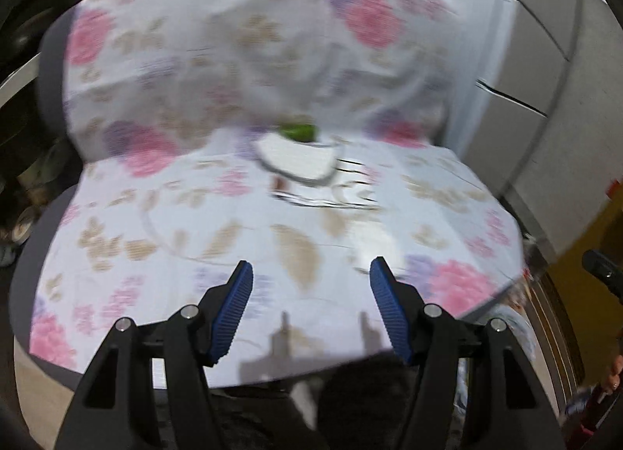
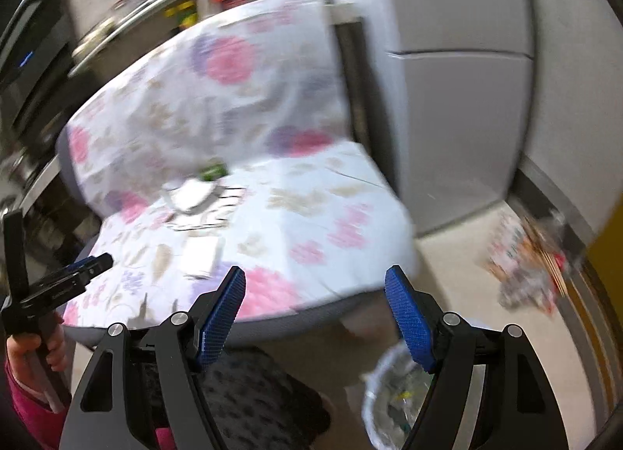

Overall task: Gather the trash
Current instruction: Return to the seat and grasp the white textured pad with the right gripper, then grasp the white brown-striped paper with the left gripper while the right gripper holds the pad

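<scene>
one chair (image 1: 163,193) covered in a flowered cloth fills both wrist views, badly blurred. on its seat near the backrest lie about four bits of trash: one green scrap (image 1: 298,131), one white piece with a dark rim (image 1: 300,160) just in front of it, some shiny clear wrapping (image 1: 331,193) touching that, and, seen from the right wrist, one white card (image 2: 202,255) nearer the front edge. the left tongs (image 1: 311,275) hang over the seat's front with both blue pads apart and nothing between them. the right tongs (image 2: 315,286) also stand wide apart and empty, over the seat's front corner. on the floor below the right tongs sits one white bin (image 2: 379,391) with wrappers inside, and one colourful heap of packaging (image 2: 525,267) lies well apart by the wall
</scene>
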